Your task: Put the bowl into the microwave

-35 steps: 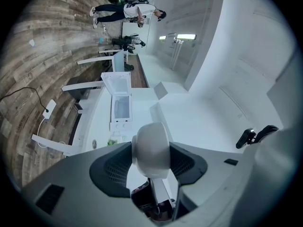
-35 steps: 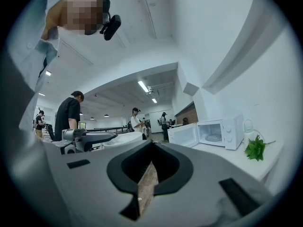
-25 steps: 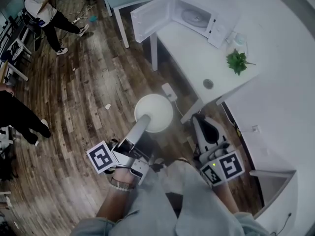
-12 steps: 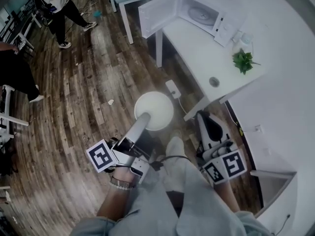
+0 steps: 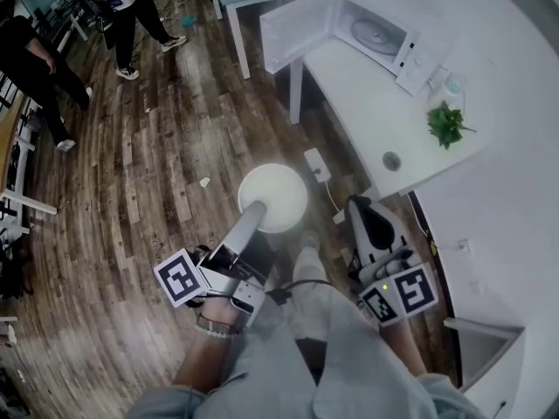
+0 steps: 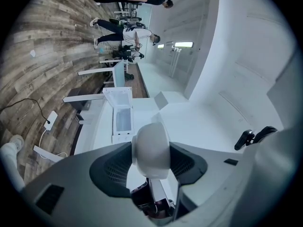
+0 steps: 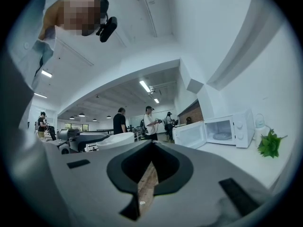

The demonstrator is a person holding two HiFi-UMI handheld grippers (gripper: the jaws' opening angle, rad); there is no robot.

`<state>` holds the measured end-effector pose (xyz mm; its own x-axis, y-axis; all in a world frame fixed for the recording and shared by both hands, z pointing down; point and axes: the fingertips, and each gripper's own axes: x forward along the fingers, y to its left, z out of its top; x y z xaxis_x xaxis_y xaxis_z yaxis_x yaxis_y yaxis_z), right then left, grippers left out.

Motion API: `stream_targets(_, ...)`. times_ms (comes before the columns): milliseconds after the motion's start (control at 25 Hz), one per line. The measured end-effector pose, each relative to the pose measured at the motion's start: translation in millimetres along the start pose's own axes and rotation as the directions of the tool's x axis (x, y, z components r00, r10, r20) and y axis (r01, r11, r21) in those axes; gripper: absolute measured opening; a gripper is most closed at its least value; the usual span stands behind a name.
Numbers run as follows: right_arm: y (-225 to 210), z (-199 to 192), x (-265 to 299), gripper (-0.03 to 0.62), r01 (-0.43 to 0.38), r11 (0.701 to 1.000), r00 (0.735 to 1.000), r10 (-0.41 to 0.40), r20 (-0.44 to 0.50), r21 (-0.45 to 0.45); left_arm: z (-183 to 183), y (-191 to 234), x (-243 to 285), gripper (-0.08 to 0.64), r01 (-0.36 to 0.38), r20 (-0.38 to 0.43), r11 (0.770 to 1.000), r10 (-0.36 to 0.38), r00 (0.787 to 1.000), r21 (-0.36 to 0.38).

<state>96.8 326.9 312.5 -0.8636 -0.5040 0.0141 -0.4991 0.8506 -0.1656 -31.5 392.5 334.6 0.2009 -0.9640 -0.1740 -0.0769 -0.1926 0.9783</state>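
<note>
A white bowl [image 5: 272,197] hangs over the wooden floor. My left gripper [image 5: 253,215] is shut on its near rim. In the left gripper view the bowl [image 6: 150,148] shows edge-on between the black pads [image 6: 111,169]. The white microwave [image 5: 384,37] stands at the far end of a white table [image 5: 376,120], its door [image 5: 297,29] swung open and its glass plate showing. It is well beyond the bowl. My right gripper [image 5: 371,221] is shut and holds nothing; in its own view the right gripper [image 7: 150,150] faces the microwave [image 7: 227,129].
A small green plant [image 5: 448,125] and a round cable hole [image 5: 391,159] are on the table past the microwave. A white power strip [image 5: 317,164] with its cord lies on the floor by the table leg. People [image 5: 131,7] stand at the far left.
The table and microwave have slid to the right in the head view and the floor has shifted. Both grippers and the bowl keep their places in the frame.
</note>
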Motion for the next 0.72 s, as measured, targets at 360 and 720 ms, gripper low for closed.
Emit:
stream_targets(360,-40,7,42,0.003,-0.032,0.999,0.999,0.033,-0.017,0.003,22,6,45,0.218,0.019,0.037,1.0,-0.019,0.999,-0.003)
stream_targets(720,-72,19,94,0.002,-0.093,0.996,0.995,0.093,-0.033,-0.009,46,13,89,0.218,0.004,0.081,1.0,-0.005,0.997,0.007)
